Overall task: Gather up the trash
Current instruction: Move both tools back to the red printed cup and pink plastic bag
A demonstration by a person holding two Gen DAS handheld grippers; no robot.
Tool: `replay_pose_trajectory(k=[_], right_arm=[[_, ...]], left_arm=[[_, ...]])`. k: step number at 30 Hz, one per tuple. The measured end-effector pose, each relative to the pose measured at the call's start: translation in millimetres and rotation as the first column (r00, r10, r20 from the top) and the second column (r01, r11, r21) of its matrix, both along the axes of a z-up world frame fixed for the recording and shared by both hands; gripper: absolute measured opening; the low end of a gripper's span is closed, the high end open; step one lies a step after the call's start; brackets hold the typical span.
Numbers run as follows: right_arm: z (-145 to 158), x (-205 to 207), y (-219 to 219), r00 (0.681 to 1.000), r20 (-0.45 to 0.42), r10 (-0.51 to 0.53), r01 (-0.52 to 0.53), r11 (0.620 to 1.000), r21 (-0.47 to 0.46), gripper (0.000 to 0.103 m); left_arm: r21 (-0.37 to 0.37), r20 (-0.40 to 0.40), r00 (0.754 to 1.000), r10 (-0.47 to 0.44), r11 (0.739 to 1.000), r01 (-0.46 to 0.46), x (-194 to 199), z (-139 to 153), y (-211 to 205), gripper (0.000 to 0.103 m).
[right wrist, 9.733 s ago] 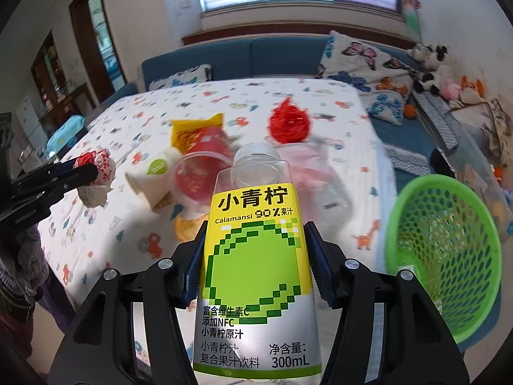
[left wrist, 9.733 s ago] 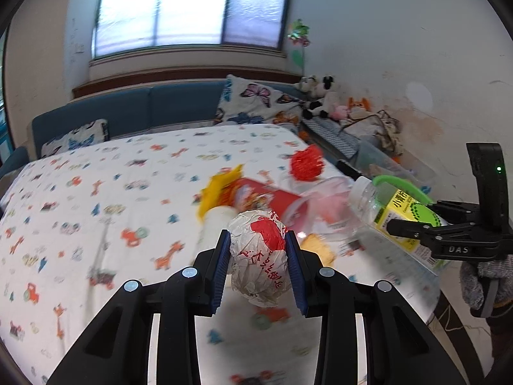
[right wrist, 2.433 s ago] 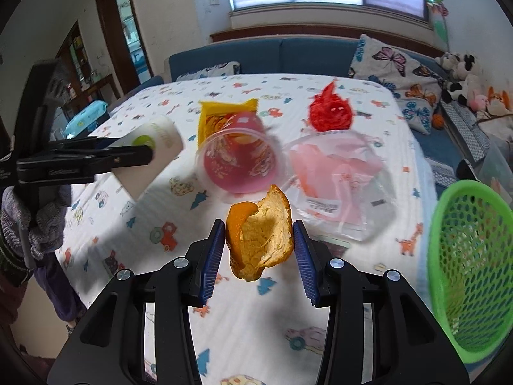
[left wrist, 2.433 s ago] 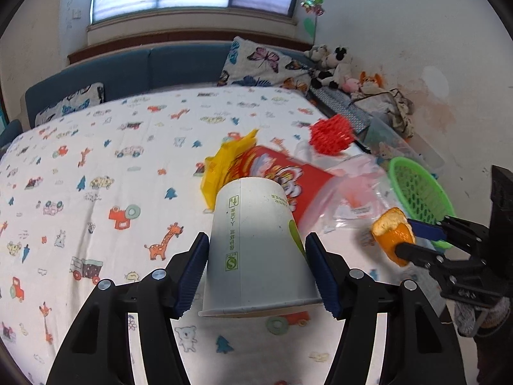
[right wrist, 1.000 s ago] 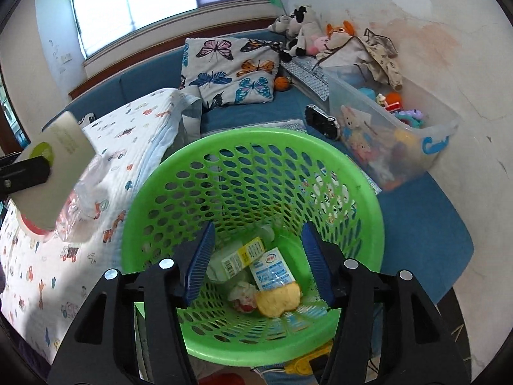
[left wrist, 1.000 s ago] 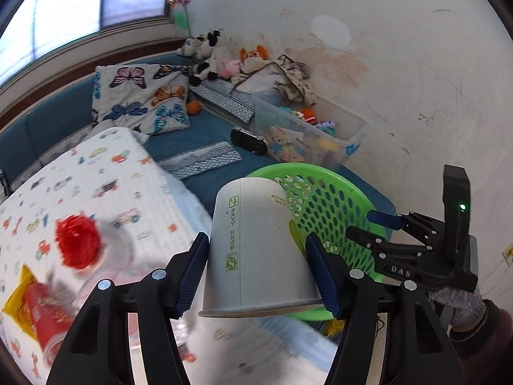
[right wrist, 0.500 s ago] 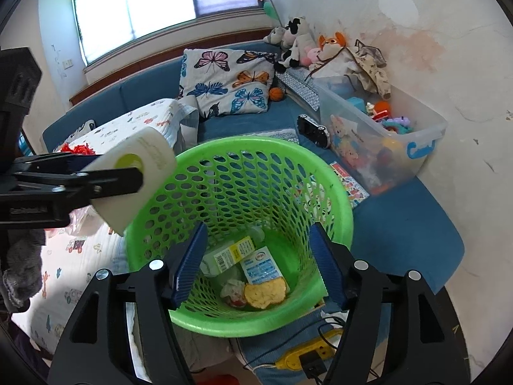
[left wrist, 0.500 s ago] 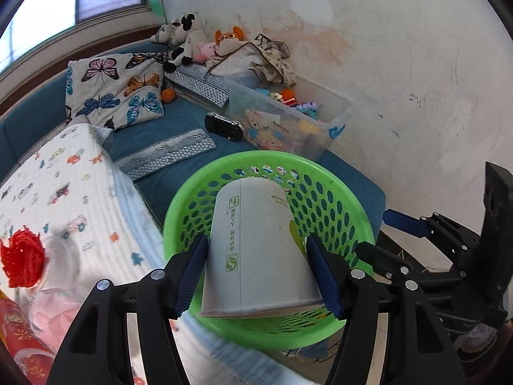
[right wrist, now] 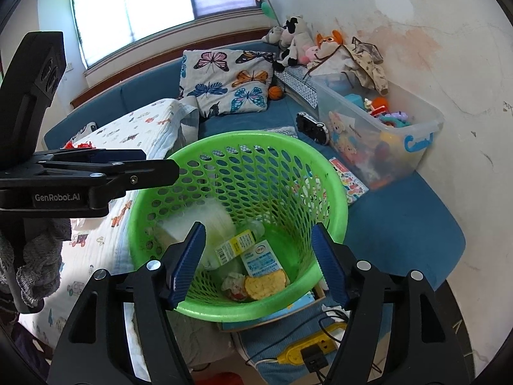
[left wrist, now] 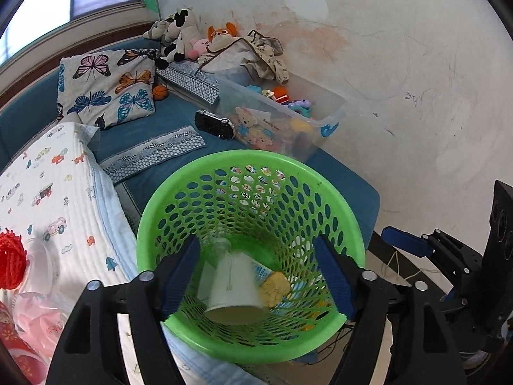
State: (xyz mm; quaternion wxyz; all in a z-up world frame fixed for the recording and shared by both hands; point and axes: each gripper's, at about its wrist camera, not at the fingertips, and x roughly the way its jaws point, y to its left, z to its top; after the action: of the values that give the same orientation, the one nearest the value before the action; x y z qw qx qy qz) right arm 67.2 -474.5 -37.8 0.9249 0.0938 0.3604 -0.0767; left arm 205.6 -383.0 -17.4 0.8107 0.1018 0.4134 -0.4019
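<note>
A green mesh basket (left wrist: 256, 160) stands beside the bed; it also shows in the right wrist view (right wrist: 256, 138). My left gripper (left wrist: 256, 276) is open and empty over its near rim. A white paper cup (left wrist: 231, 292) lies inside, blurred in the right wrist view (right wrist: 211, 218). Also in the basket are a juice bottle (right wrist: 237, 243), a small carton (right wrist: 261, 258), a crumpled wrapper (right wrist: 232, 284) and an orange peel (right wrist: 264, 284). My right gripper (right wrist: 258, 263) is open and empty above the basket. The left gripper appears from the side in the right wrist view (right wrist: 173, 170).
The bed with a cartoon-print cover (left wrist: 48, 192) holds a red mesh ball (left wrist: 9, 263) and a pink plastic bag (left wrist: 38, 320). A clear toy bin (right wrist: 378, 128) stands against the wall. A yellow power strip (right wrist: 307, 353) lies on the floor.
My left gripper has opened and the paper cup has dropped into the basket. The right gripper has drawn back a little, still open.
</note>
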Motion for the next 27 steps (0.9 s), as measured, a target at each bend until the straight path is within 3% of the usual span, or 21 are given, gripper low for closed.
replay_pose_trajectory(k=[14, 27], right_arm=[[6.3, 3.8, 21.9, 0.999, 0.017, 0.050, -0.050, 0.999, 0.004, 0.070], [21.8, 24.2, 79.3, 0.986, 0.040, 0.161, -0.161, 0.987, -0.006, 0.075]], left_arm=[[-0.010, 0.061, 0.997, 0.051, 0.999, -0.050, -13.6, 16.9, 48.7, 0.074], [-0.035, 0.095, 0.975, 0.202, 0.979, -0.200, -16.0, 29.5, 143.3, 0.074]])
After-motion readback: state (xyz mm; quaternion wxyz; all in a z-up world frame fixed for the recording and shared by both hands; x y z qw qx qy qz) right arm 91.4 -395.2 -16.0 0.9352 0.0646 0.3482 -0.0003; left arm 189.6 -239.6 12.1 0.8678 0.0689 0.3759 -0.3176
